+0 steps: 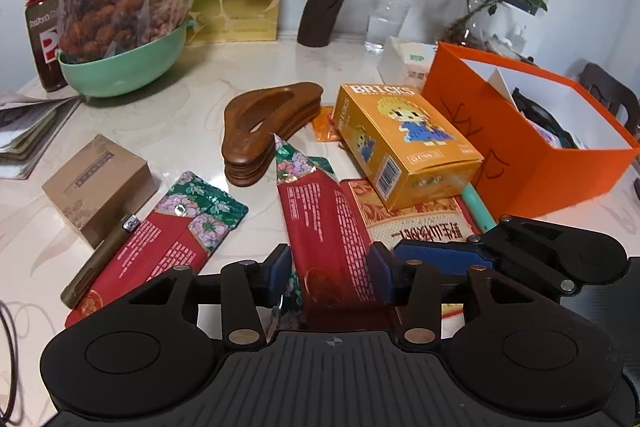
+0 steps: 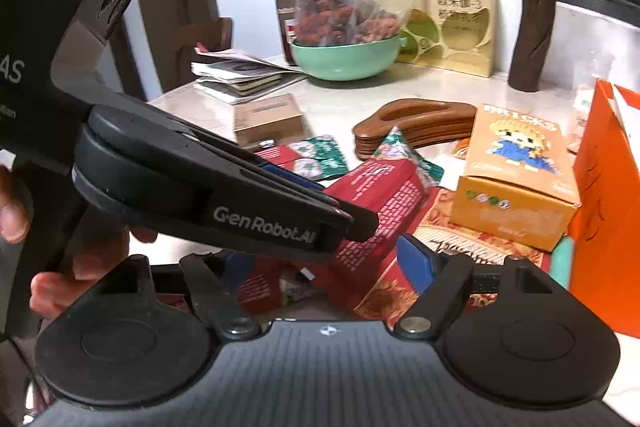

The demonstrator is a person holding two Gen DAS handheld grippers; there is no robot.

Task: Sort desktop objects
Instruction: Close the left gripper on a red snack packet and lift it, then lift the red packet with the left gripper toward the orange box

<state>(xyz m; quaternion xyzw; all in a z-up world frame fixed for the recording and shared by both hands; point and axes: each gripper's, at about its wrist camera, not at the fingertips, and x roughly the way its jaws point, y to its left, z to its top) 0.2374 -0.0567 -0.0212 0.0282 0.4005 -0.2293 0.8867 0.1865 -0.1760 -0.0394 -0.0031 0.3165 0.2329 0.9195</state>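
So the left gripper (image 1: 330,277) has its fingers clamped on a red floral packet (image 1: 320,223), tilted up off the surface (image 1: 192,107). The right gripper (image 2: 328,267) sits just beside it, fingers apart. The BRICKS box (image 1: 404,151) lies against the orange box (image 1: 536,143) near the surface's right edge.

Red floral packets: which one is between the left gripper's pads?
The right-hand red packet, propped up beside the yellow BRICKS box, sits between the left gripper pads. The other red packet lies flat, further left, next to the brown cardboard box.
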